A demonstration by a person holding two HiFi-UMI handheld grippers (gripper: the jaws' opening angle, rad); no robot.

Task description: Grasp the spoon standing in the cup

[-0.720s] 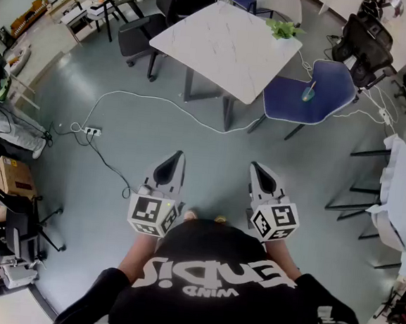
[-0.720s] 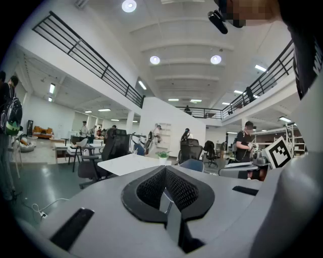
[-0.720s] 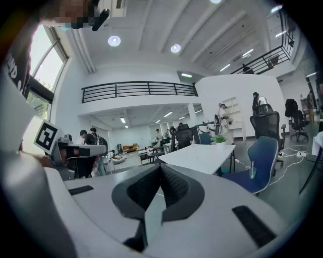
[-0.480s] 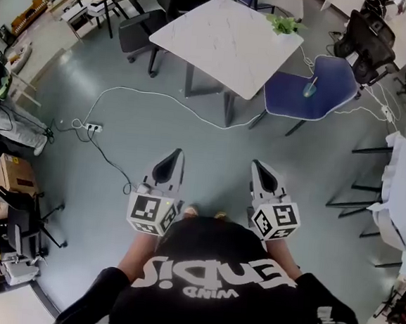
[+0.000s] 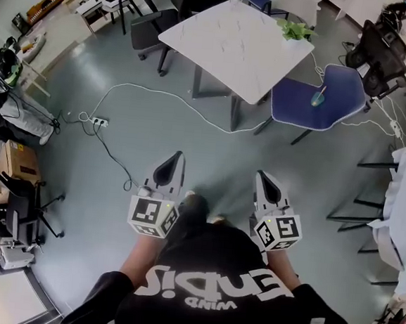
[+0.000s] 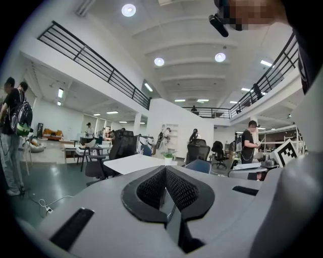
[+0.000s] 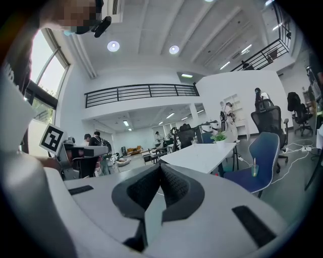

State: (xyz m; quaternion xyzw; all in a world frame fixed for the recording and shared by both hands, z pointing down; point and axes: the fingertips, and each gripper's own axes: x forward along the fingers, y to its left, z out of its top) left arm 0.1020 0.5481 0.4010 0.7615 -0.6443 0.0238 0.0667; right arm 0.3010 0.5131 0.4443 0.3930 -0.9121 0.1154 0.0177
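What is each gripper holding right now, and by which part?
Nothing. Left gripper and right gripper are both shut and empty; the spoon stands in the cup on the blue chair, far off.

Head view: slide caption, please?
Left gripper and right gripper, jaws shut; cup with spoon on blue chair beside white table ahead.

I see a black top [image 5: 215, 261] with white lettering across it. The left gripper [image 5: 174, 160] and right gripper [image 5: 262, 178] are pale grey shells with black ribbed jaws, each carrying a white marker cube [image 5: 152, 217] printed with black squares.
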